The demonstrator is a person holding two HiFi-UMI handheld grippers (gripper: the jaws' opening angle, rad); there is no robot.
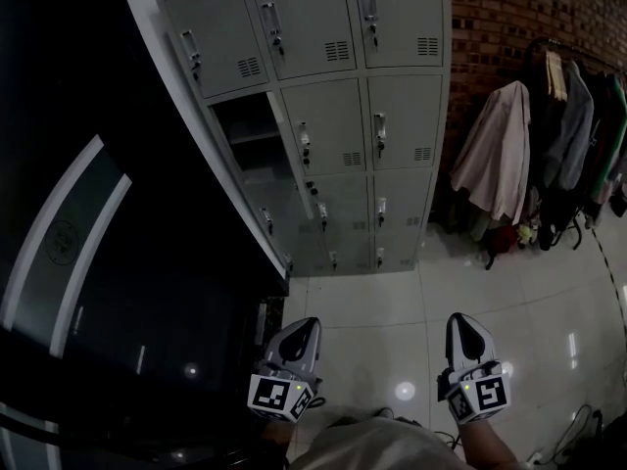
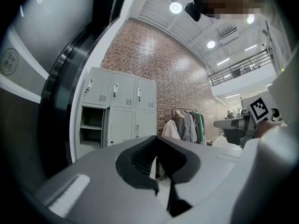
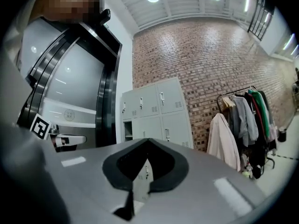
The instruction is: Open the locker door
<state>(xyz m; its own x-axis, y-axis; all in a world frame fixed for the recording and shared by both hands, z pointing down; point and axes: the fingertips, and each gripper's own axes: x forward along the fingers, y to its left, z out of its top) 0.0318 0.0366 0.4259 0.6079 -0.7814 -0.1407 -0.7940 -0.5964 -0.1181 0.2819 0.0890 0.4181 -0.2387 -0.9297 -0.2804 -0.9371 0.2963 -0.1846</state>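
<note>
A grey metal locker block (image 1: 333,116) stands against the brick wall, some way ahead of both grippers. In its left column one door (image 1: 291,155) hangs open, showing a dark compartment (image 1: 245,135) with a shelf. All the other doors are closed. The same open compartment (image 2: 92,127) shows in the left gripper view, and the block (image 3: 159,111) in the right gripper view. My left gripper (image 1: 312,323) and right gripper (image 1: 458,318) are held low over the floor, side by side, pointing at the lockers. On both, the jaws meet at the tips with nothing between them.
A clothes rack (image 1: 549,155) with several jackets stands right of the lockers by the brick wall (image 1: 509,18). A large dark glossy curved structure (image 1: 98,213) fills the left side. Pale floor tiles (image 1: 392,302) lie between me and the lockers.
</note>
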